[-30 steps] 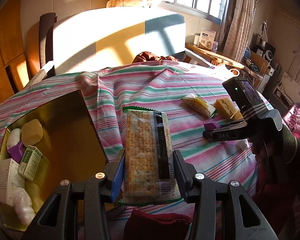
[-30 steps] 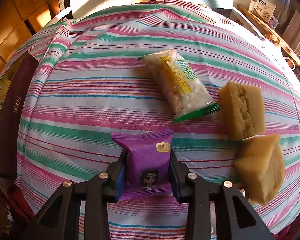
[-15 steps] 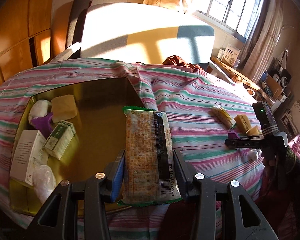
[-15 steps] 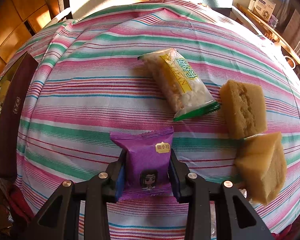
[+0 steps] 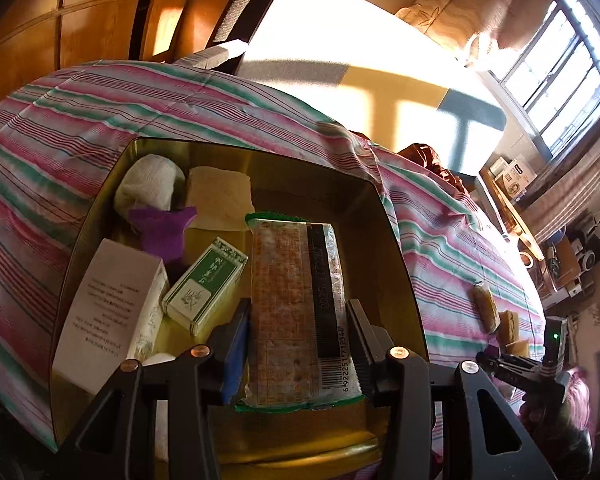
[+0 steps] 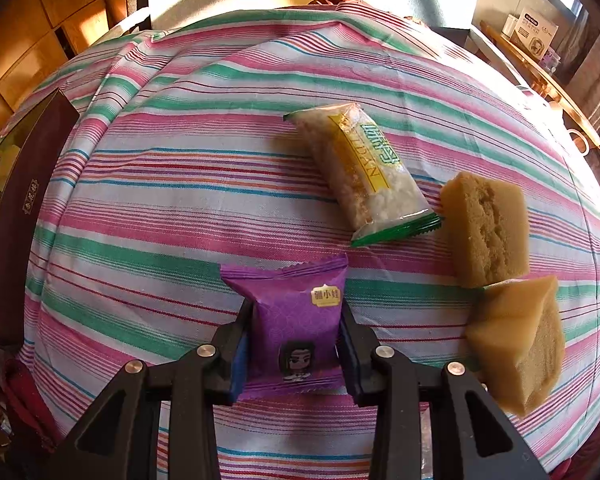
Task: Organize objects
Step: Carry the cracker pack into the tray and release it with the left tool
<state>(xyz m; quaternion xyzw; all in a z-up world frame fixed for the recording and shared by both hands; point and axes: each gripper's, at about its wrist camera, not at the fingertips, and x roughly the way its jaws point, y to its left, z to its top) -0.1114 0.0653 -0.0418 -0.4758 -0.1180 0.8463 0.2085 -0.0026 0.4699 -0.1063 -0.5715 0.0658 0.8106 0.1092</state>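
- Your left gripper [image 5: 296,344] has its fingers pinching a long cracker packet [image 5: 296,304] by its near end; the packet sticks out ahead of the fingers and hangs over the open gold box [image 5: 396,256].
- That box sits on the striped cloth [image 6: 188,184] of the counter and already holds a white carton [image 5: 112,312], a green-and-white carton [image 5: 206,284], a purple packet [image 5: 162,230], a pale cake block [image 5: 220,198] and a whitish bundle [image 5: 148,186], all crowded to its left side.
- The step in hand looks like dropping the crackers into the box. The free floor lies on the right half, directly below the packet, so lower it there and lay it flat before you spread the fingers; keep it off the green-and-white carton just beside it.
- Your right gripper [image 6: 296,344] has its fingers clamped on a small purple snack pouch [image 6: 296,320], low over the cloth; whether the pouch is lifted off the cloth you cannot tell from here.
- That pouch is probably next for the box.
- Left out on the cloth near it are a clear rice snack bag [image 6: 360,172] and two sponge cake pieces [image 6: 484,228], which touch each other.
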